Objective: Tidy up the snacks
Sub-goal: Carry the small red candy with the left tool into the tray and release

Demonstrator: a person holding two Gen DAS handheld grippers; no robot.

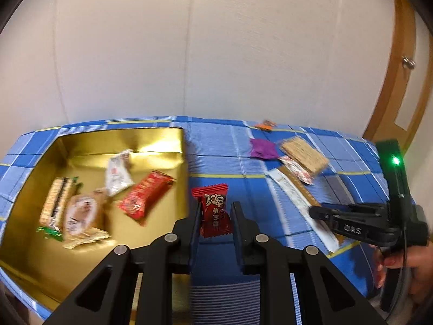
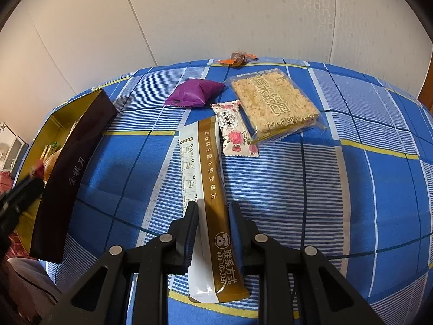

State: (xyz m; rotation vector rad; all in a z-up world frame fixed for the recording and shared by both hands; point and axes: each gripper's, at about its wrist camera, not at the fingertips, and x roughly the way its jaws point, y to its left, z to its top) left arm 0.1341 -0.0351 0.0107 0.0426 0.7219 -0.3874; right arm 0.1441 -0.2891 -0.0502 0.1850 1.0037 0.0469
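Blue-checked bench [image 2: 338, 189]: left hand-held gripper [image 1: 215, 214] gripped a red candy [image 1: 213, 210] beside the gold box [image 1: 121, 138]; right hand-held gripper [image 2: 212, 211] straddled the long sachet [image 2: 208, 189], unclenched, ready to grab.

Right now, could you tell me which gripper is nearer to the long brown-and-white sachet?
Right. The right gripper straddles the long brown-and-white sachet, one finger on each side. The left gripper is over by the gold box, around a red candy.
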